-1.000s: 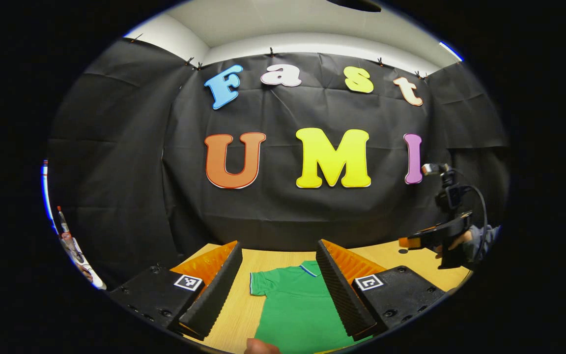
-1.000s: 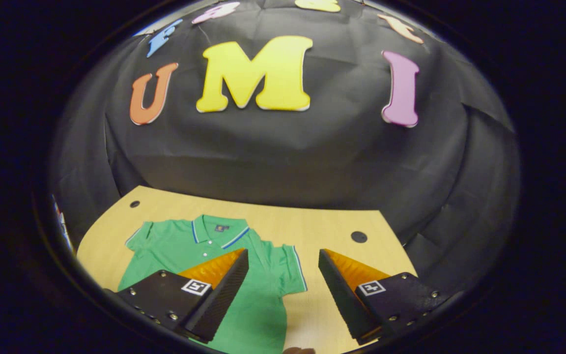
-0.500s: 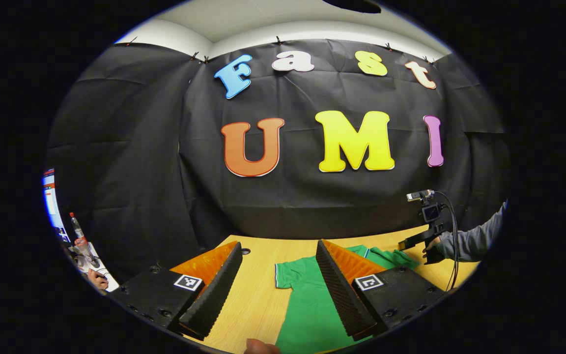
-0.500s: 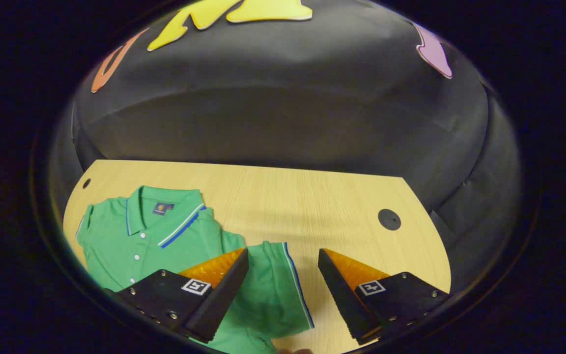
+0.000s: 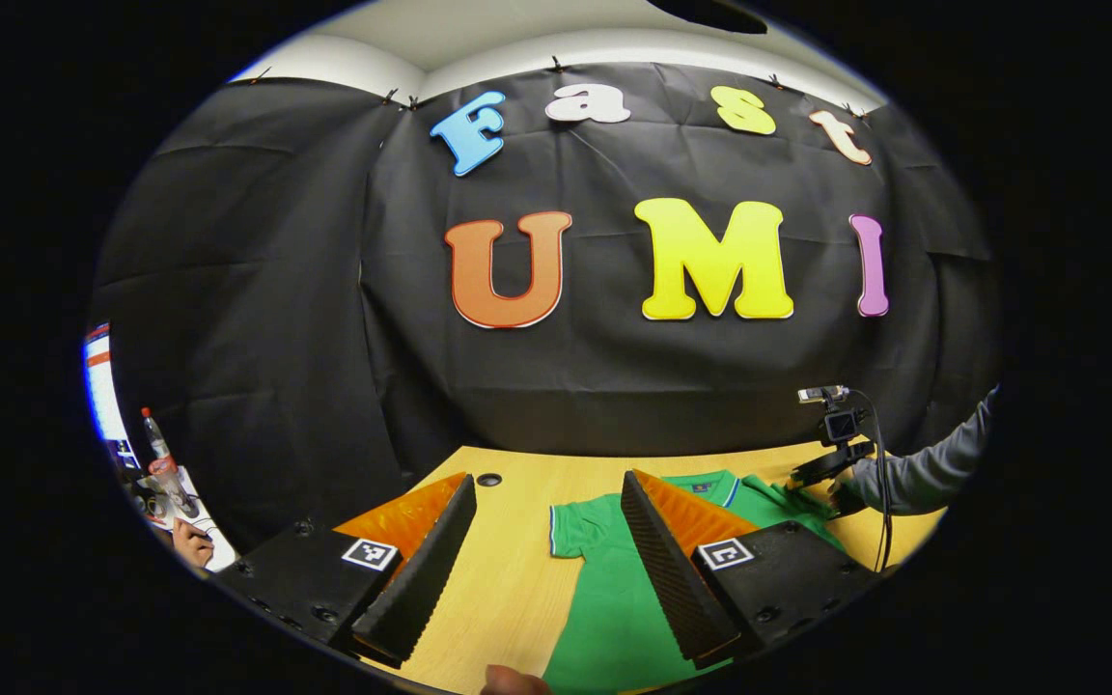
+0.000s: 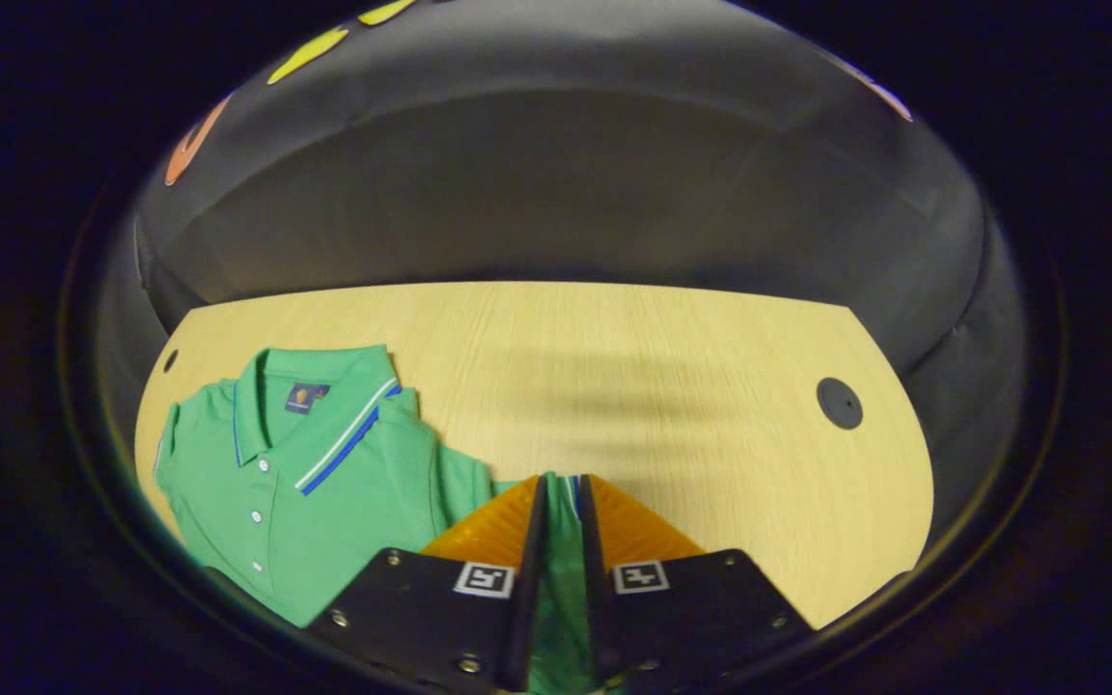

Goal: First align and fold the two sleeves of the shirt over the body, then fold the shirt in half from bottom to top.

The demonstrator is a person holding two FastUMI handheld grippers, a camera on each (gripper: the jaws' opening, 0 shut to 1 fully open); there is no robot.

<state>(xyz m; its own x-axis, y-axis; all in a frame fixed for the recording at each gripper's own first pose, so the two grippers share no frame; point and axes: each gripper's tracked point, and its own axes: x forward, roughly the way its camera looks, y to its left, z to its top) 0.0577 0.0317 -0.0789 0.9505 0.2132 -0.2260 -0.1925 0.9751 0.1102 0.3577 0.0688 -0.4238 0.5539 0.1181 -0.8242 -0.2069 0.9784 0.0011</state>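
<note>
Now, reading from the left of the left gripper view, my left gripper (image 5: pixel 546 550) hovers low over the worktop (image 5: pixel 508 579) with its fingers wide apart and nothing between them; I judge it is lined up to take the near sleeve (image 5: pixel 580 526), which lies flat just inside the ridged face of its right finger. To the right in that frame the shirt (image 5: pixel 614 618) spreads across the pale wood-grain board, and at the far right a grey sleeve of the person reaches in with the other tool.

In the right gripper view, the shirt (image 6: pixel 324 483) sits at lower left, collar up, a soft knit green polo with striped trim and small buttons. At bottom centre my right gripper (image 6: pixel 556 541) has its fingers drawn together on the striped sleeve edge (image 6: pixel 556 512), pinching cloth, presumably so I can carry it over the body.
</note>
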